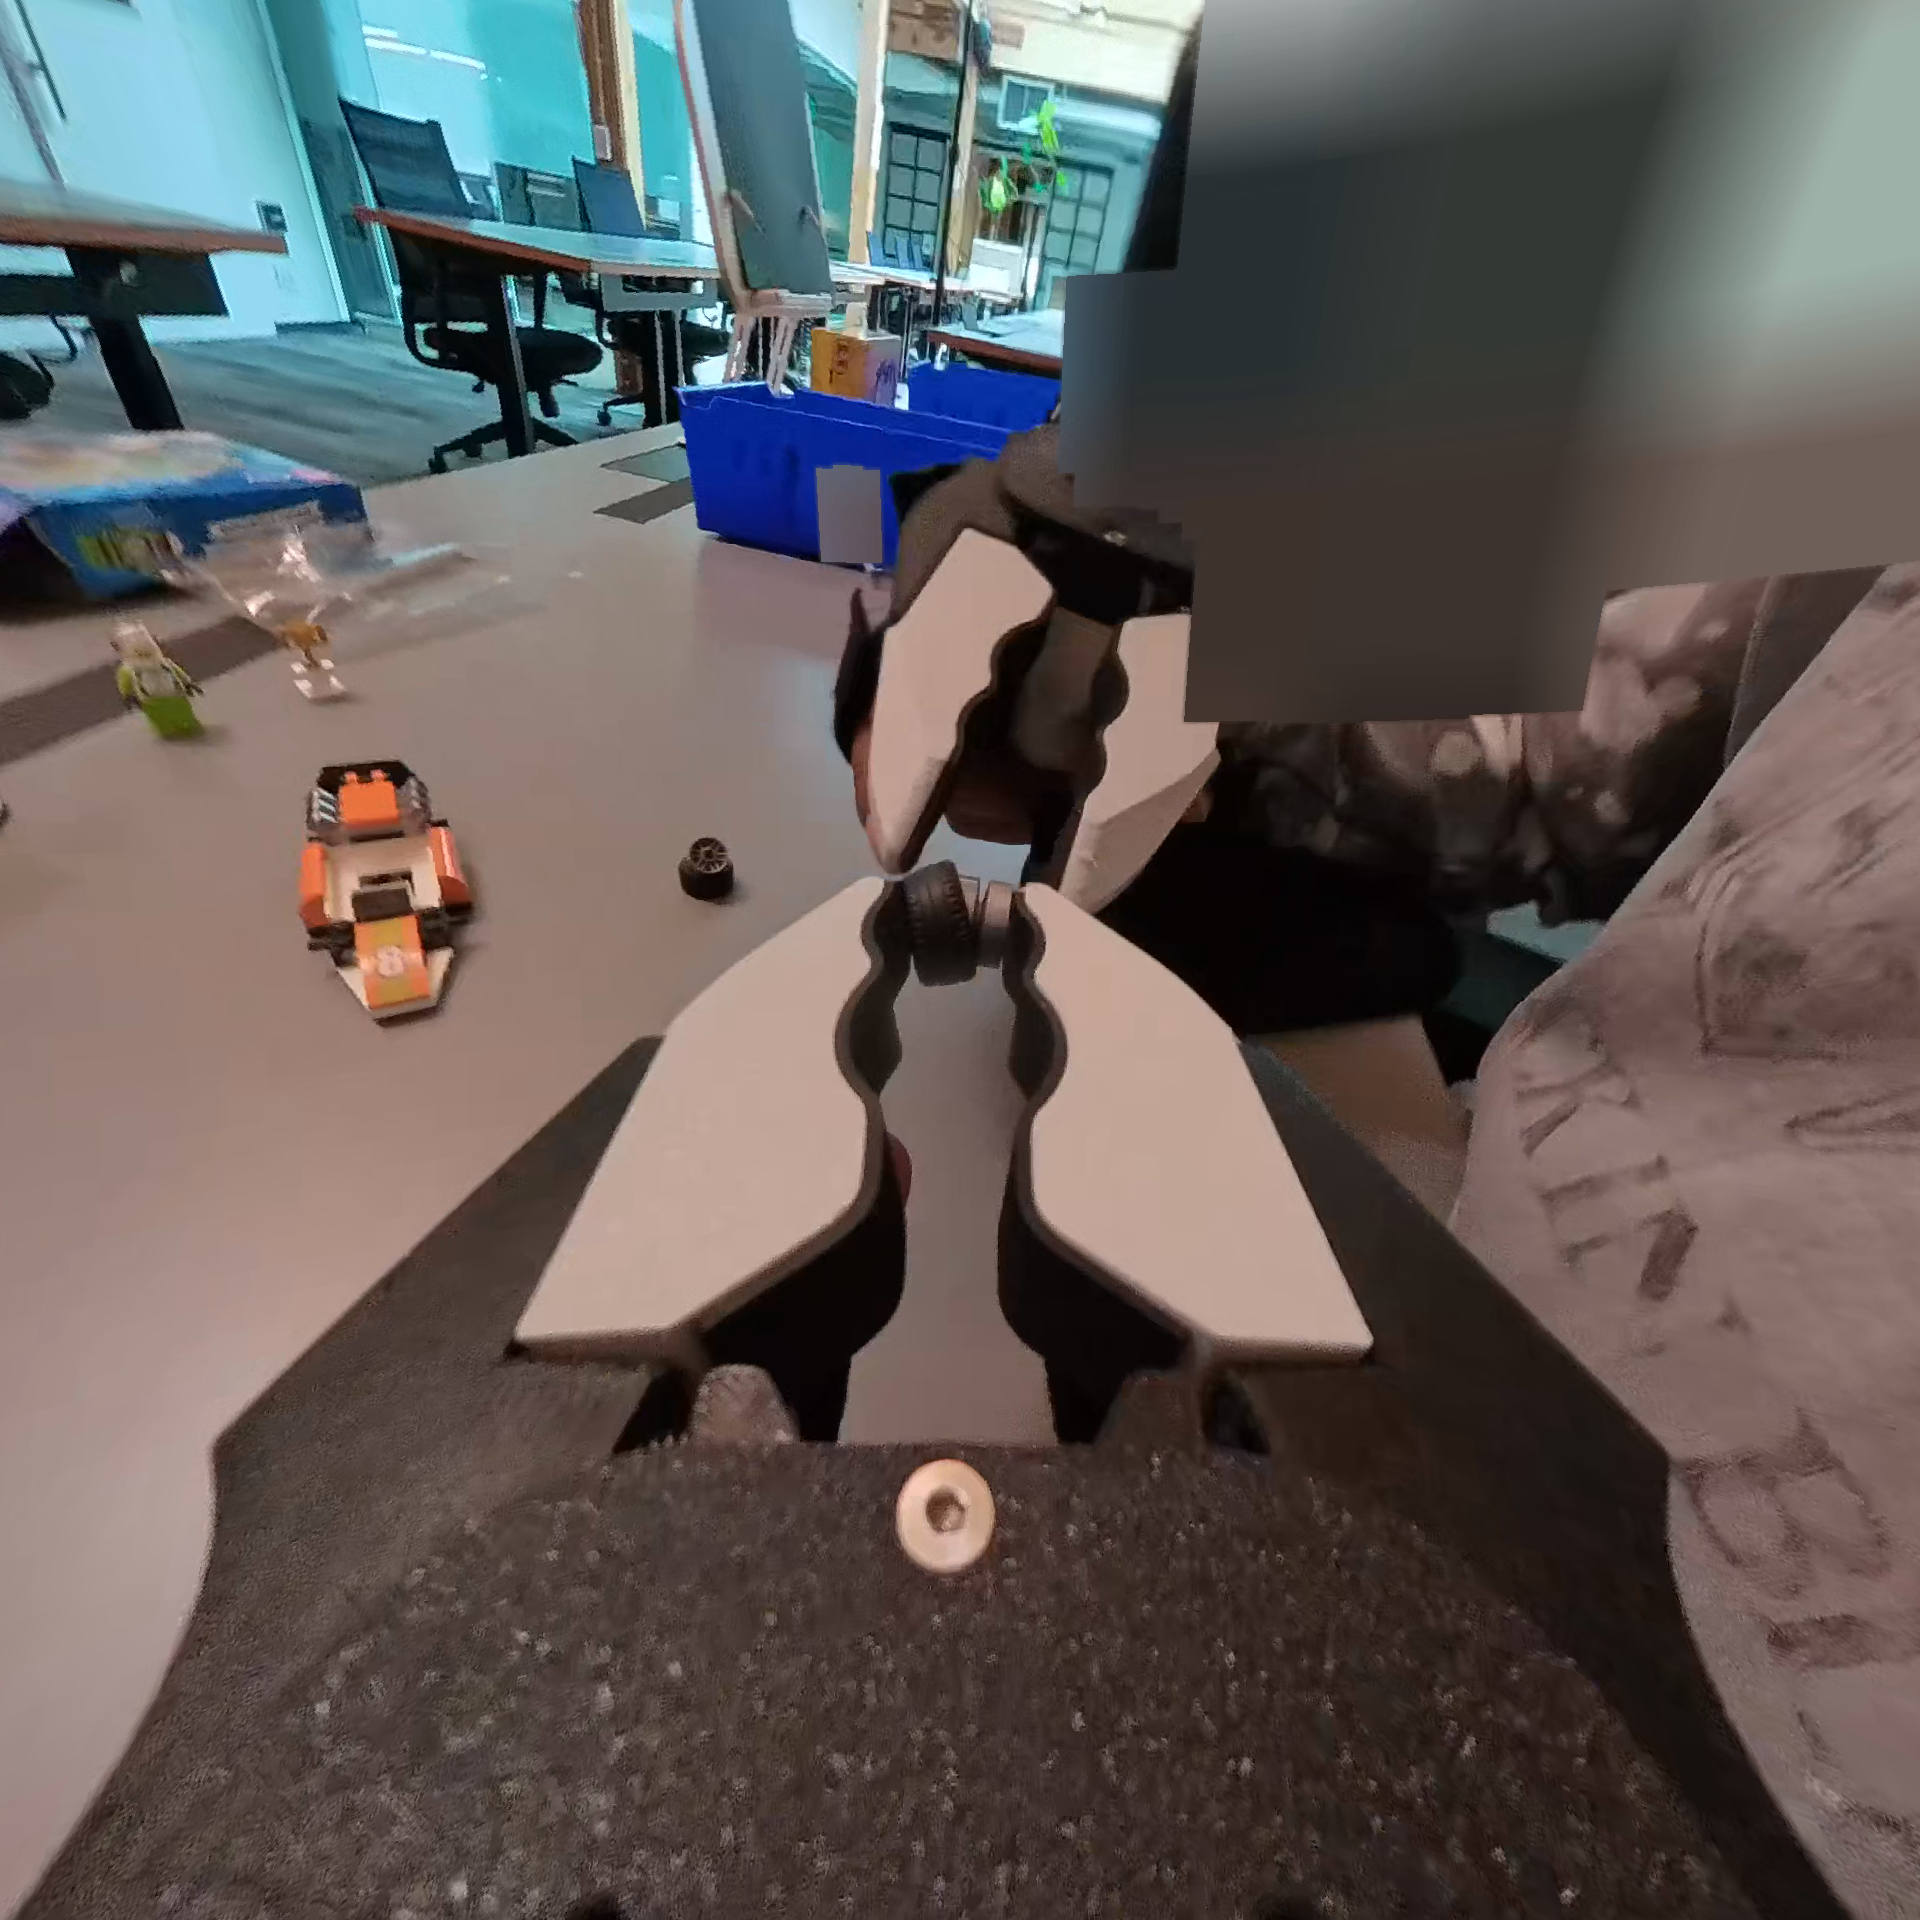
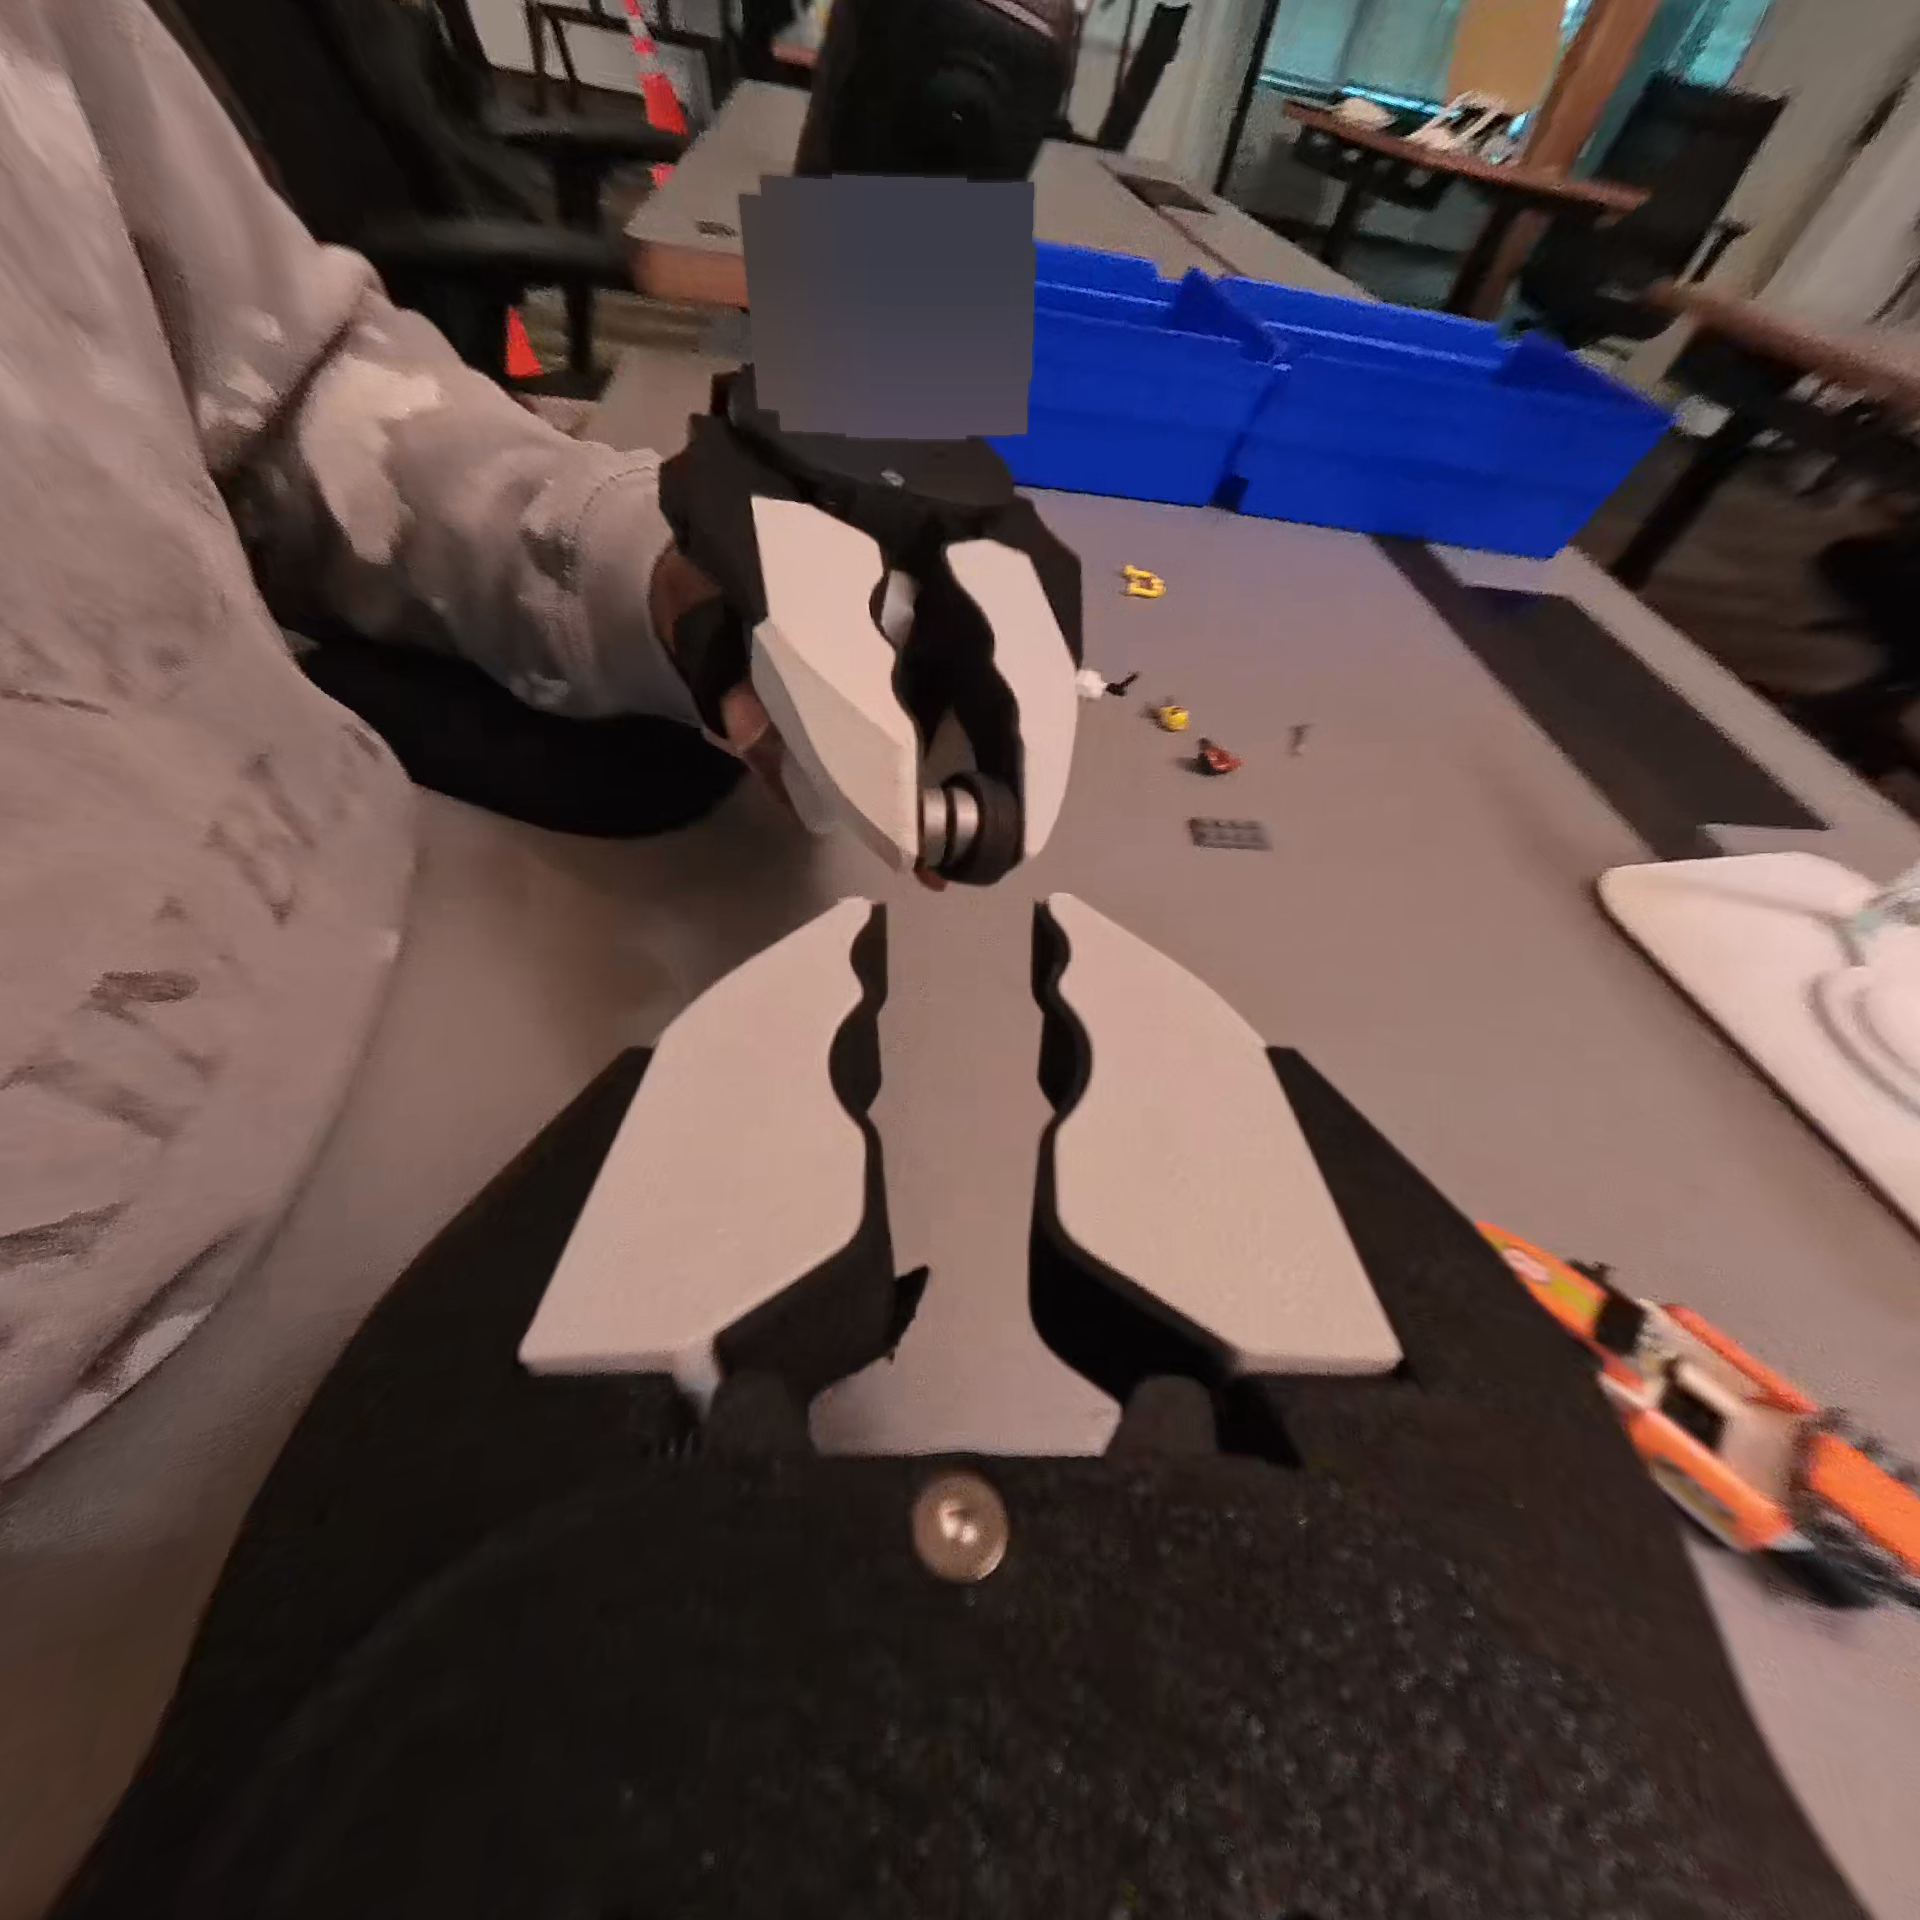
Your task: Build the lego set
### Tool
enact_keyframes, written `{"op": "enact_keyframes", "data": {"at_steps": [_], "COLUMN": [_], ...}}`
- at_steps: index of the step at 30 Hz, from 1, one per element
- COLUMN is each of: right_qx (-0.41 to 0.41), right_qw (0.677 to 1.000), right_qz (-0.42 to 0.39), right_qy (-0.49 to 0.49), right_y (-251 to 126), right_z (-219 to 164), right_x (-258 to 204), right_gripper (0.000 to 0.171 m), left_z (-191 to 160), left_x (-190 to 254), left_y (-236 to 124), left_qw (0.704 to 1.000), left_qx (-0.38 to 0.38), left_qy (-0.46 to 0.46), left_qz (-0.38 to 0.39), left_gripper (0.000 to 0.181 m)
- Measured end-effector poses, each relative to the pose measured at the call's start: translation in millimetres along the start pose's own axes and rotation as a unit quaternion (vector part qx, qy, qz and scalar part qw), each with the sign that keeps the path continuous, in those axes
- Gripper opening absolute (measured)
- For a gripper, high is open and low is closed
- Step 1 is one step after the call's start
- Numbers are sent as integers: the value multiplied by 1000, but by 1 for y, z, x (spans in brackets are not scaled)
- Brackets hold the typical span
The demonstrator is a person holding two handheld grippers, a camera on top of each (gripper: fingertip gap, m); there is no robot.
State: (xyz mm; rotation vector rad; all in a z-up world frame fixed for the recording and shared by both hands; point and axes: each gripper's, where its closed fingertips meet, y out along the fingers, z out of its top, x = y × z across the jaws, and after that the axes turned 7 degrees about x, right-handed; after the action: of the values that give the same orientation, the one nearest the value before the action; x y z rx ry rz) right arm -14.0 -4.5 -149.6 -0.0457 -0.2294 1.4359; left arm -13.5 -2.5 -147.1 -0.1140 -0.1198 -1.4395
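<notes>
While held above the grey desk (image 1: 520, 1039), the left hand-held gripper (image 1: 948, 909) is clenched on a small black wheel with a grey hub (image 1: 940, 925), pinched right at its fingertips; the right wrist view shows the same wheel (image 2: 971, 826) in that gripper (image 2: 966, 831) at 12 o'clock.

Right hand-held gripper (image 2: 956, 914): released, jaws apart, nothing between them. In the left wrist view it (image 1: 966, 847) hangs tips-down at 12 o'clock, its left tip just beside the held wheel; whether it touches is unclear.

Orange-and-white lego car body (image 1: 379, 888) rests on the desk at 9 o'clock in the left wrist view, and at 4 o'clock, blurred, in the right wrist view (image 2: 1714, 1413).

Second loose black wheel (image 1: 707, 868) lies on the desk between car and grippers.

Green-and-white minifigure (image 1: 156, 681) stands at 10 o'clock, well apart from the car.

Small loose pieces, yellow, red and dark (image 2: 1174, 717), are scattered at 1 o'clock in the right wrist view.

Blue bins (image 1: 821, 468) sit at the far edge of the desk.
</notes>
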Motion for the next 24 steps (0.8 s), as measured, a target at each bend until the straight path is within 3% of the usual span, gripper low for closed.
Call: {"op": "enact_keyframes", "data": {"at_steps": [7,17,18,24], "right_qx": [19,11,19,37], "right_qw": [998,999,999,998], "right_qz": [53,35,36,36], "right_qy": [25,-31,-28,-24], "right_y": [5,3,3,-2], "right_z": [3,-1,1,11], "right_x": [-13,-23,-24,-23], "right_gripper": [22,17,0,1], "left_z": [-7,-14,-14,-4], "left_x": [9,17,17,20], "left_y": [0,-1,0,2], "left_qw": [994,992,993,993], "left_qx": [-38,-61,-58,-33], "left_qy": [98,105,104,111], "left_qz": [3,-15,-16,-23], "left_gripper": [17,16,15,16]}}
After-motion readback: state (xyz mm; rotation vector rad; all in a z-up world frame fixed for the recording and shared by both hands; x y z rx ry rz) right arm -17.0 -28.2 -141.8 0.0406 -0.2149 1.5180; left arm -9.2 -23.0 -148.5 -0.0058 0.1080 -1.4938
